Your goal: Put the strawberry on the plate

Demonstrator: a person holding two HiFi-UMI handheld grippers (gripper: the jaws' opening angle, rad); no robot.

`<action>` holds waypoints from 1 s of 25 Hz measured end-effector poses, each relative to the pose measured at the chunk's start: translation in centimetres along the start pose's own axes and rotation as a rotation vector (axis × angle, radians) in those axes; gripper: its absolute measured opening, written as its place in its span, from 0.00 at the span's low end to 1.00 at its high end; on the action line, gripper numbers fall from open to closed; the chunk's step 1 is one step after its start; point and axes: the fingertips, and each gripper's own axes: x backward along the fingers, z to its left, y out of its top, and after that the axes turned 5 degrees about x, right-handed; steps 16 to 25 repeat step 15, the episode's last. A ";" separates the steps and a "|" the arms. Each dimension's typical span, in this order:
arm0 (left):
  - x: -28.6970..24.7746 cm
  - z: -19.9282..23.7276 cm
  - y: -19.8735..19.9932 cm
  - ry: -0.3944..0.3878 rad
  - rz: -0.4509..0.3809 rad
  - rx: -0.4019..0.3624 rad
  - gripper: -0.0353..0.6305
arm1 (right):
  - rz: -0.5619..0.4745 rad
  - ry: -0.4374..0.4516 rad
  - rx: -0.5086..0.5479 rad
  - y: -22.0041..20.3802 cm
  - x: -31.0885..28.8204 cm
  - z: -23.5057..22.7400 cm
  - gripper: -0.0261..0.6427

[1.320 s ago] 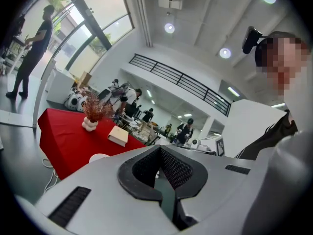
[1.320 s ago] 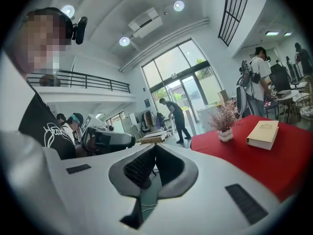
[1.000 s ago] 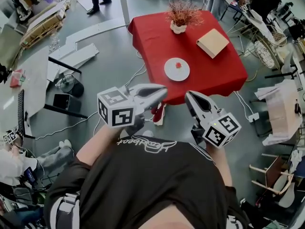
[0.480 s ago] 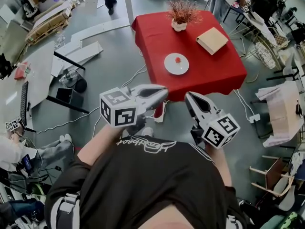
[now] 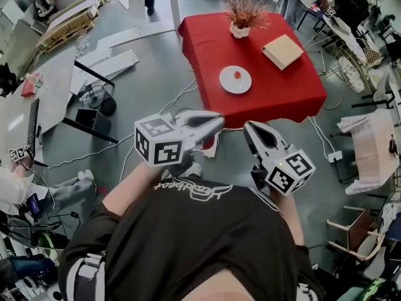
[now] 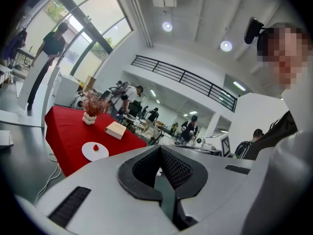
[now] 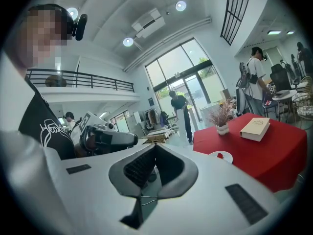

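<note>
Big open hall, grey floor (image 5: 156, 74), red-clothed tabletop (image 5: 282, 93) standing far from the person (image 5: 188, 243) and a bit right of centre. On it: a white plate (image 5: 224, 81) at the near-left part, a potted plant (image 5: 239, 25) at the far edge, and a tan box (image 5: 282, 51) to the right (could be a book, can't tell).

The strawberry (image 5: 237, 74) sits on the plate, roughly at its middle. Both gripper views show the same thing from a low angle. So the task reads as done, judging from how things lie.

The left tool (image 5: 216, 120) is clenched with nothing in it, its tips meeting around the empty hollow. The right tool (image 5: 249, 128) is also clenched and empty. Both are held close in front of the person's chest, well apart from the tabletop, with open floor between.

Risks from here:
- If anyone reaches back in with a clenched tool, the closed tips could nudge the berry so it rolls off the plate, or push the plate toward the tabletop's near edge.
- Cables (image 5: 182, 99) trail across the floor at the near-left corner of the tabletop. A step forward could snag one or tug the cloth.
- The plant is top-heavy-looking, so a bump to the tabletop might tip it.
</note>
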 end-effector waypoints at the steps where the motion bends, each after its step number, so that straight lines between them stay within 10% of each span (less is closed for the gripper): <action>1: 0.0 -0.1 0.0 0.000 -0.001 0.001 0.06 | 0.000 0.000 0.000 0.0 0.0 0.1 0.05; 25: 0.5 0.6 -0.5 0.007 0.005 0.017 0.06 | 0.008 -0.011 -0.009 -0.7 -0.6 0.4 0.05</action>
